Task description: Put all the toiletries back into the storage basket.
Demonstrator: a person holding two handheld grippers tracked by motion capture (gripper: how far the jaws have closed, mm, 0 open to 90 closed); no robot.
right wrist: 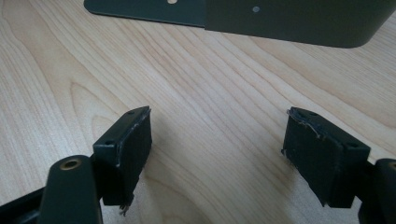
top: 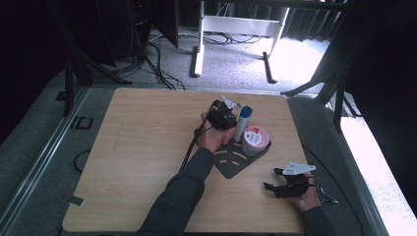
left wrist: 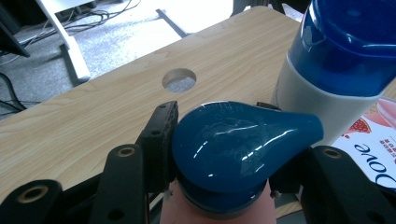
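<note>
In the left gripper view, my left gripper [left wrist: 222,151] is shut on a bottle with a glossy dark-blue teardrop cap [left wrist: 238,140]; its black pads [left wrist: 161,135] press on either side just under the cap. The bottle's pinkish body shows below. Close beside it stands a white bottle with a blue cap [left wrist: 327,93] [top: 243,123]. In the high view, the left gripper [top: 223,117] hangs over the far end of a black tray [top: 231,164]. My right gripper [top: 270,178] [right wrist: 224,140] rests open near the table's front right, with bare wood between its pads.
A pink-lidded Dove jar [top: 255,140] [left wrist: 373,149] sits on the tray next to the white bottle. The tray's dark edge [right wrist: 280,21] lies ahead of the right gripper. A round hole [left wrist: 179,80] is cut in the wooden table [top: 142,142]. Cables and a stand lie on the floor beyond.
</note>
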